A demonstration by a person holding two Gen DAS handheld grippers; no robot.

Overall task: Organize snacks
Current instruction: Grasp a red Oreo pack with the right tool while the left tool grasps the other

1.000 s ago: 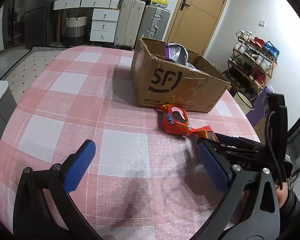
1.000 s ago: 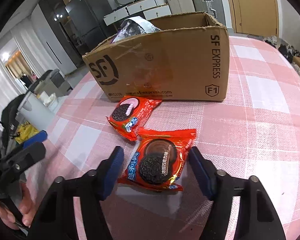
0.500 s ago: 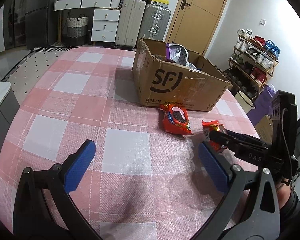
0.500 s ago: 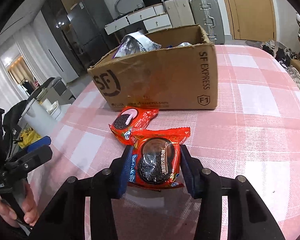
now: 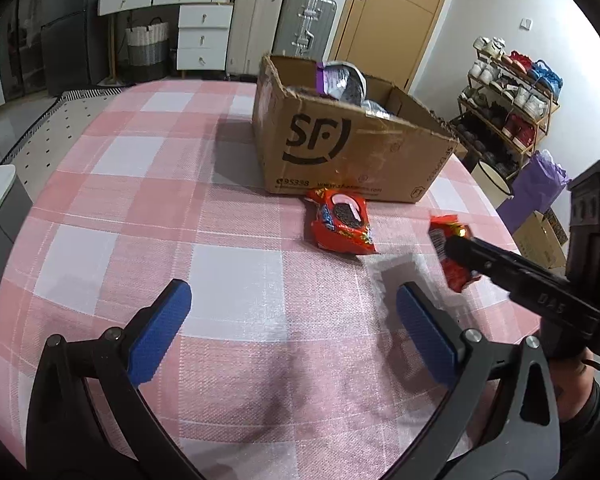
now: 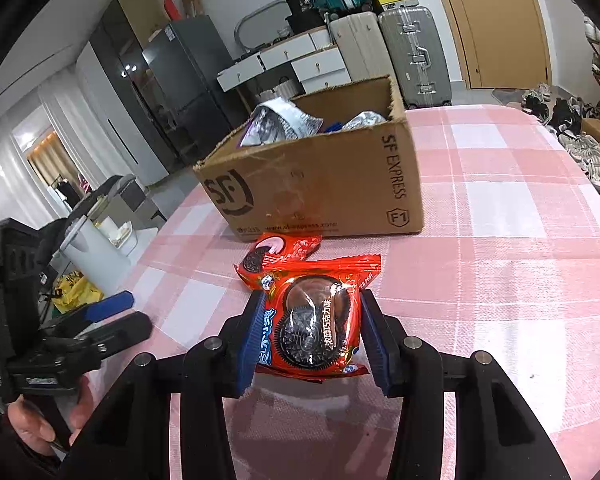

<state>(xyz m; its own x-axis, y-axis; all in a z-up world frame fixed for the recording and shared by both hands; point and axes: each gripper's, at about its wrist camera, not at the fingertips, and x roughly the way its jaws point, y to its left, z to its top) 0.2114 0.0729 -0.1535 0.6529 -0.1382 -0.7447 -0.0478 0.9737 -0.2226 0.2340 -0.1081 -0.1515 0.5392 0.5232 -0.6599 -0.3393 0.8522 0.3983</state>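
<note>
My right gripper (image 6: pixel 312 332) is shut on a red Oreo cookie packet (image 6: pixel 314 320) and holds it above the table; the packet also shows in the left wrist view (image 5: pixel 450 256). A second red Oreo packet (image 6: pixel 278 254) lies flat on the pink checked tablecloth just in front of the cardboard SF box (image 6: pixel 328 188); it also shows in the left wrist view (image 5: pixel 342 226), as does the box (image 5: pixel 352 152). The box holds several snack bags (image 6: pixel 280 122). My left gripper (image 5: pixel 292 328) is open and empty over the table, left of the right gripper.
The round table edge (image 5: pixel 512 240) curves close on the right. A shoe rack (image 5: pixel 512 92) and a purple bag (image 5: pixel 540 184) stand beyond it. Suitcases (image 5: pixel 284 32) and white drawers (image 5: pixel 200 36) line the far wall. A white bin (image 6: pixel 96 248) stands beside the table.
My right gripper has closed on the nearer Oreo packet and lifted it off the table. The other packet stays by the box. The left gripper has stayed open.
</note>
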